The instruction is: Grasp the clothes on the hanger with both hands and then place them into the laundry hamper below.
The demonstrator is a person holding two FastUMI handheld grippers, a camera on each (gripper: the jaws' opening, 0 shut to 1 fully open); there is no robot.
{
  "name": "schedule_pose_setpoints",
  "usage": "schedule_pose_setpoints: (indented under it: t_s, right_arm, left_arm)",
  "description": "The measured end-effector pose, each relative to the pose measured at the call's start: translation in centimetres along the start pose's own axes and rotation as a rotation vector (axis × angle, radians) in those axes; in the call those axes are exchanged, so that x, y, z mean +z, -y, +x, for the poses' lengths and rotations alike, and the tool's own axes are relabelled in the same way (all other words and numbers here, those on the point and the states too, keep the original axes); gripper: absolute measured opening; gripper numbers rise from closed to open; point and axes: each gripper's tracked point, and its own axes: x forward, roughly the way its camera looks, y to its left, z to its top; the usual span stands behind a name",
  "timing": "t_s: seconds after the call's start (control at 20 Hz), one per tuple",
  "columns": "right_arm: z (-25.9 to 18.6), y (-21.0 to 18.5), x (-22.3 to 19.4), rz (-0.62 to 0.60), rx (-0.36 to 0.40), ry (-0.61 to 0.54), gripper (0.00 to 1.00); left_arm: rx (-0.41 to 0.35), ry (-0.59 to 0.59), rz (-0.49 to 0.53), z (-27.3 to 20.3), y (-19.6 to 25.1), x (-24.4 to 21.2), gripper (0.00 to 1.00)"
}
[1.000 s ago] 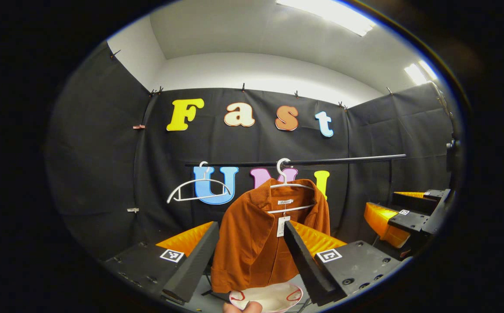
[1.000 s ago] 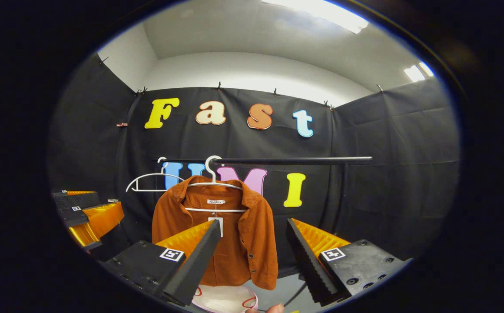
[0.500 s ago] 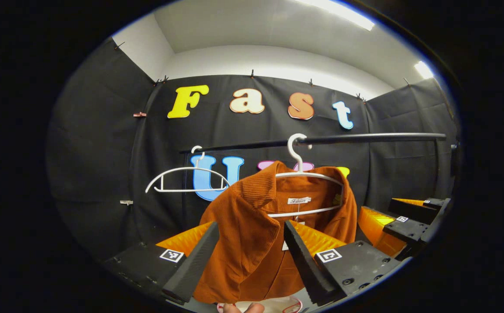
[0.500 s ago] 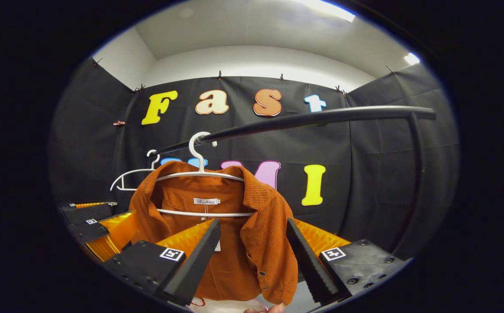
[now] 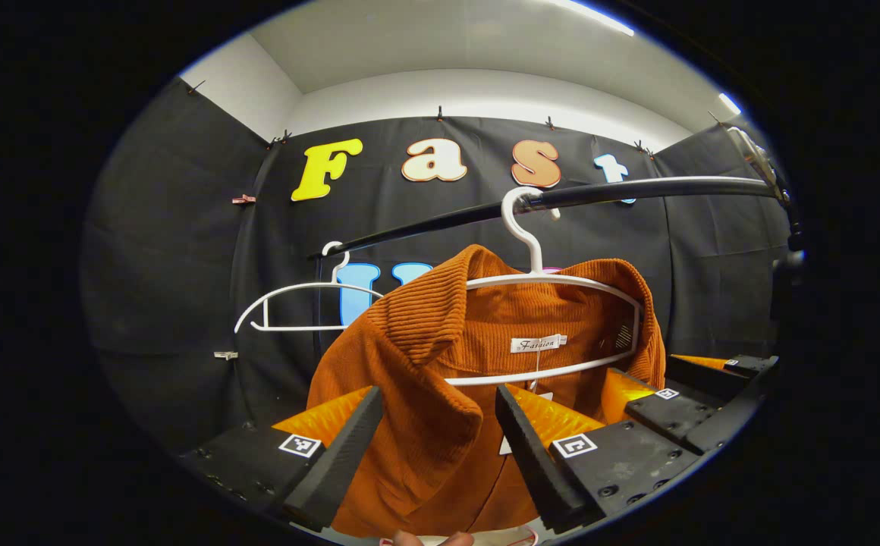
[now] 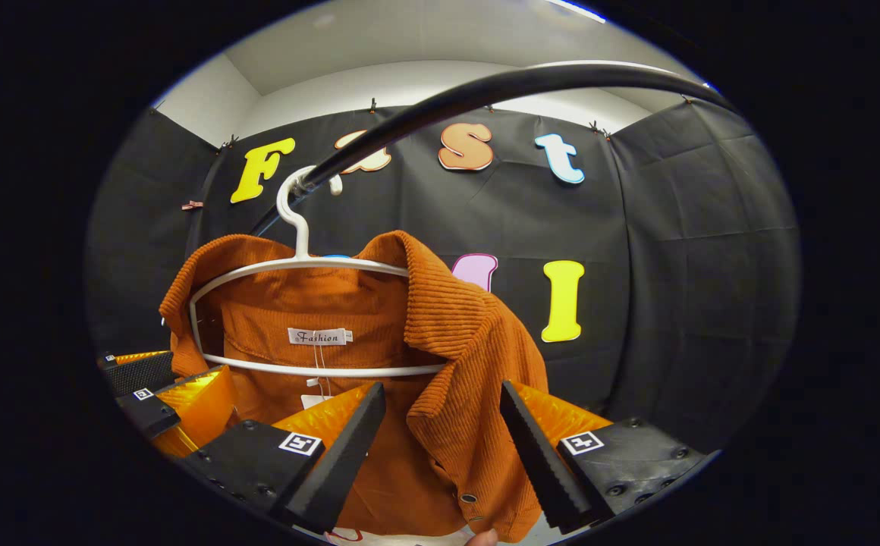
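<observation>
An orange corduroy shirt hangs open on a white hanger hooked over a black rail. My left gripper is open, and the shirt's left collar and front panel lie between its fingers. My right gripper is open around the shirt's right front panel. In the left gripper view the right gripper shows at the shirt's far shoulder. The left gripper shows at the lower left of the right gripper view. A sliver of the white hamper peeks out below the shirt.
A second, bare white hanger hangs on the rail to the left of the shirt. Black cloth walls close the booth behind and at both sides. A fingertip shows at the bottom edge.
Both grippers have moved forward and up to the shirt, which now lies between the fingers of each. The rail and hanger loom larger; the hamper has nearly dropped out of sight.
</observation>
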Motion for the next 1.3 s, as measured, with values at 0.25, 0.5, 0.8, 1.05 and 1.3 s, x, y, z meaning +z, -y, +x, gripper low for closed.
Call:
schedule_pose_setpoints:
  t_s: [0.25, 0.5, 0.8, 1.05, 1.3]
  right_arm:
    - [1.9, 0.4, -0.6, -0.005, -0.026, 0.019, 0.71]
    - [2.4, 0.7, -0.4, 0.121, -0.004, 0.031, 0.11]
    - [3.5, 0.0, -2.4, 0.409, 0.135, -0.094, 0.04]
    - [3.9, 0.4, -2.9, 0.567, 0.192, -0.165, 0.05]
    - [3.9, 2.4, 0.9, 0.66, 0.209, -0.117, 0.05]
  left_arm:
    - [0.089, -0.012, 0.006, 1.6, -1.4, -0.7, 0.73]
    - [0.042, -0.037, -0.02, 2.4, -1.0, -1.8, 0.15]
    - [0.03, -0.087, -0.037, 2.5, -2.0, -2.7, 0.05]
    - [0.004, -0.131, -0.072, 3.3, -3.0, -2.9, 0.05]
    - [-0.025, -0.131, -0.105, 3.1, -4.1, -0.6, 0.05]
